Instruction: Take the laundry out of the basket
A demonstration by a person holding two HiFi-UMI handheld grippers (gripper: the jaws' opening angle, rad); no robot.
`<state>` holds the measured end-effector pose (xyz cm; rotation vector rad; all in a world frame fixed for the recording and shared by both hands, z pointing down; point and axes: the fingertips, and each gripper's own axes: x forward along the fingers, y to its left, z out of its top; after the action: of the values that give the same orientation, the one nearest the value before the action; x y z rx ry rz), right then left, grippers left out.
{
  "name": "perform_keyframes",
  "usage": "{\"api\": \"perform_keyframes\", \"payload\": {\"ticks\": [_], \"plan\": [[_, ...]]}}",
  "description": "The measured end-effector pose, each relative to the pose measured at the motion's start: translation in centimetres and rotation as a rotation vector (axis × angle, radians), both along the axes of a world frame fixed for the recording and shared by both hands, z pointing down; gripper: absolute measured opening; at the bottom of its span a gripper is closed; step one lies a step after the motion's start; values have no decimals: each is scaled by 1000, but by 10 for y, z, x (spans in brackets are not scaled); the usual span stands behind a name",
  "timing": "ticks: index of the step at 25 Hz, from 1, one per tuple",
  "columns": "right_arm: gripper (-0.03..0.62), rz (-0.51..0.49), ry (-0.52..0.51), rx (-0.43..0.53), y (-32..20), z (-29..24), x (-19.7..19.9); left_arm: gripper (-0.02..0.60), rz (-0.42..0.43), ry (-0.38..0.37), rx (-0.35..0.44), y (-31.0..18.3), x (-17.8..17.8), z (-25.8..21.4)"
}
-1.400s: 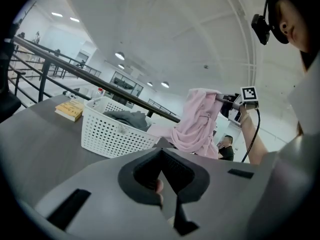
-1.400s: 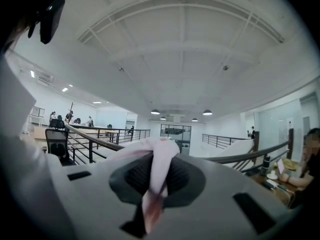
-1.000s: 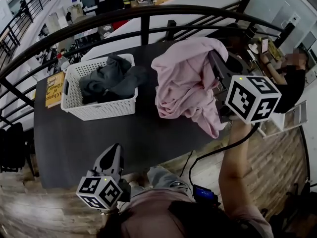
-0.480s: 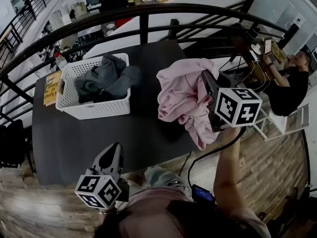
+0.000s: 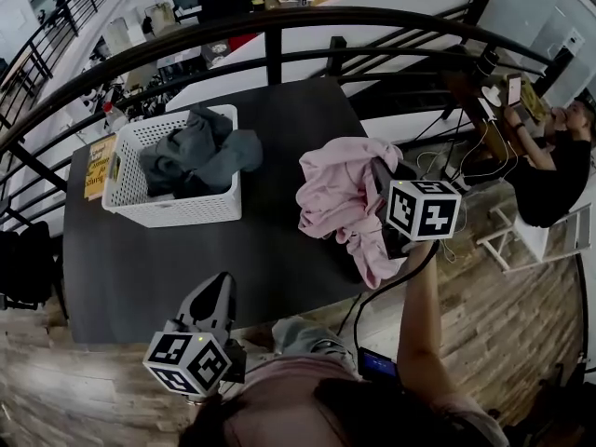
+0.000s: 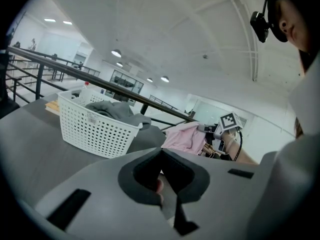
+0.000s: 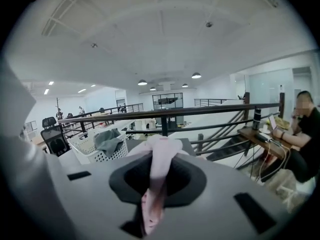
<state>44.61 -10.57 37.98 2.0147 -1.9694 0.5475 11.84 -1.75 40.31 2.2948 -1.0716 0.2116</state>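
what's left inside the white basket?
Grey clothing is heaped in the white basket, with part of it draped over the rim. Anything beneath that heap is covered and can't be seen. The pink garment is already out.

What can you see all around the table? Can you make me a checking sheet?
Surface: dark table, mostly bare.
Job's things: white basket on the table's left side, grey clothes piled inside; pink garment out of the basket, hanging from the right gripper.
Clutter: yellow book lying left of the basket.
Grippers: right gripper jaws clamped on the pink garment; left gripper jaws together, holding nothing, near the table's front edge.
Cables: black cable hanging from the right gripper.
Surroundings: curved black railing behind the table; seated person at right; wooden floor.
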Motion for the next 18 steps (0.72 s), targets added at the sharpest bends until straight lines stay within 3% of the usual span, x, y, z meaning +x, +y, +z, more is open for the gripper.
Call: {"api": "perform_keyframes", "payload": {"ticks": [14, 18], "plan": [[51, -38, -57, -55, -23, 58, 5, -11, -38, -14, -30, 2, 12, 8], [112, -52, -39, -93, -29, 71, 0, -11, -64, -22, -37, 1, 6, 8]]}}
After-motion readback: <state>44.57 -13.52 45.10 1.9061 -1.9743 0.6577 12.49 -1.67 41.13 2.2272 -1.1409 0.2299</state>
